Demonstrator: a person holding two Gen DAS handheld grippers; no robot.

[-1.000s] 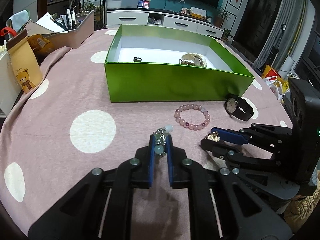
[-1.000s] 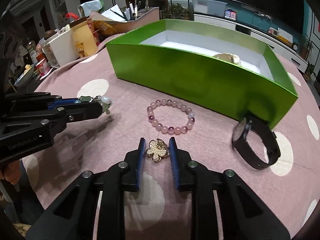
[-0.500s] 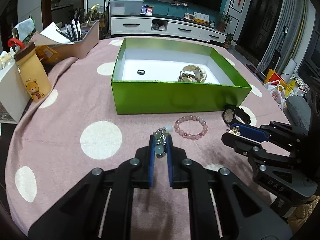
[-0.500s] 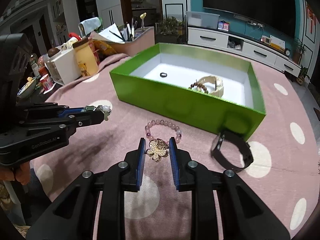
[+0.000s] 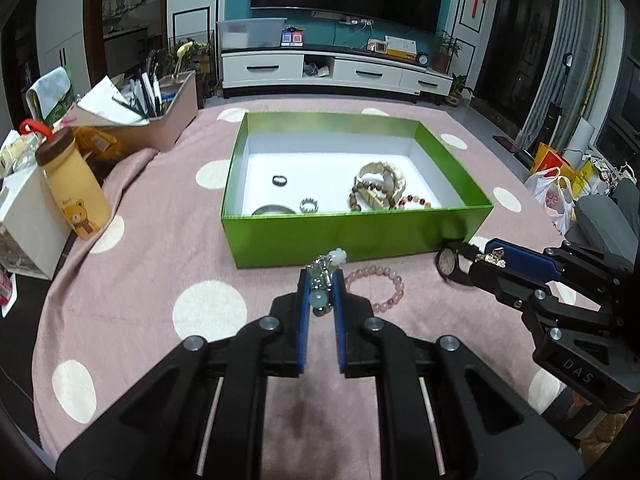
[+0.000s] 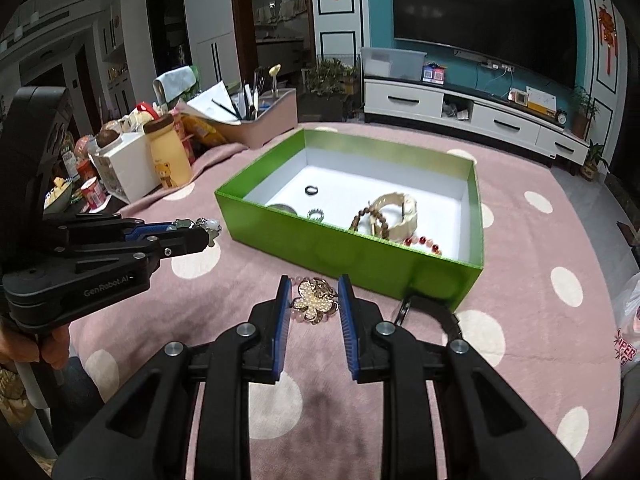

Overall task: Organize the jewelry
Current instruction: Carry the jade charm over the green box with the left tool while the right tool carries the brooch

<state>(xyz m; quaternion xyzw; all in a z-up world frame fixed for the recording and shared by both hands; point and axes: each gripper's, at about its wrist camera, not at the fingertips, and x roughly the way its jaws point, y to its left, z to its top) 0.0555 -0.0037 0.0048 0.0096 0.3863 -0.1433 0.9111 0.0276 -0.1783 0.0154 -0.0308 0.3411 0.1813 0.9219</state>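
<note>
My left gripper (image 5: 320, 280) is shut on a pale green bead charm (image 5: 322, 280) and holds it above the table, short of the green box (image 5: 356, 236). It also shows in the right wrist view (image 6: 200, 228). My right gripper (image 6: 314, 300) is shut on a gold flower brooch (image 6: 314, 300), raised above the cloth; it also shows in the left wrist view (image 5: 492, 258). The box holds a black ring (image 5: 279, 180), a small silver ring (image 5: 308, 205), a cream bangle (image 5: 384, 178) and beaded bracelets. A pink bead bracelet (image 5: 380, 286) and a black watch (image 5: 450, 266) lie before the box.
The table has a pink cloth with white dots (image 5: 208, 308). At the left stand a yellow bear bottle (image 5: 74, 196), a white box (image 5: 24, 220) and a pen holder tray (image 5: 160, 120). Plastic bags (image 5: 556, 196) lie on the floor at the right.
Both grippers have risen with their pieces still held, so the inside of the green box shows more fully. The bracelet and watch stay on the cloth.
</note>
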